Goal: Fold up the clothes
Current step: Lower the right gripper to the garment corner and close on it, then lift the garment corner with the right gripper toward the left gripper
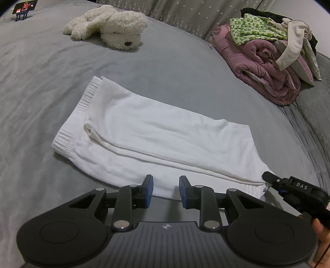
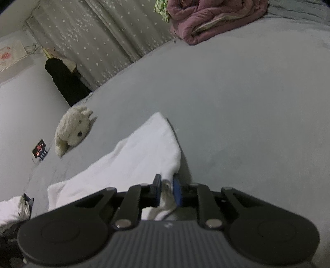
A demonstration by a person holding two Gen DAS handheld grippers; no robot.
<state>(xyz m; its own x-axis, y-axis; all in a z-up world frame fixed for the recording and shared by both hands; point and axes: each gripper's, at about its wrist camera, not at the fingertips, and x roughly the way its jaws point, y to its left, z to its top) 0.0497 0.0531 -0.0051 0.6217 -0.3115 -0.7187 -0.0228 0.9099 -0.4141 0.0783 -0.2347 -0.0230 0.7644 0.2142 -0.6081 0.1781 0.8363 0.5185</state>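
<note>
**Right hand-held gripper pinching the corner of the white garment**

Blue pads up close in the right wrist view: the right hand-held gripper [image 2: 167,190] is clamping down on a bunched corner of the white garment [image 2: 132,162], its jaws nearly together with cloth squeezed between them. That corner is lifting a little off the grey bed [image 2: 237,115], and the rest of the cloth is trailing away to the left.

Over in the left wrist view, the left hand-held gripper [image 1: 166,190] is hovering just at the near edge of the garment [image 1: 144,132], jaws partly apart and nothing between the pads. The garment is lying folded lengthwise in the middle of the bed [image 1: 41,82], ribbed hem at the far left end. At its near right corner the tip of the right hand-held gripper [image 1: 268,176] is biting the fabric.

Farther back, a white plush dog [image 1: 111,26] is lying on the bed. A phone on a stand [image 1: 24,8] is sitting at the far left. A pile of clothes and a pink blanket [image 1: 268,55] is heaped at the far right, well apart from the garment.
</note>
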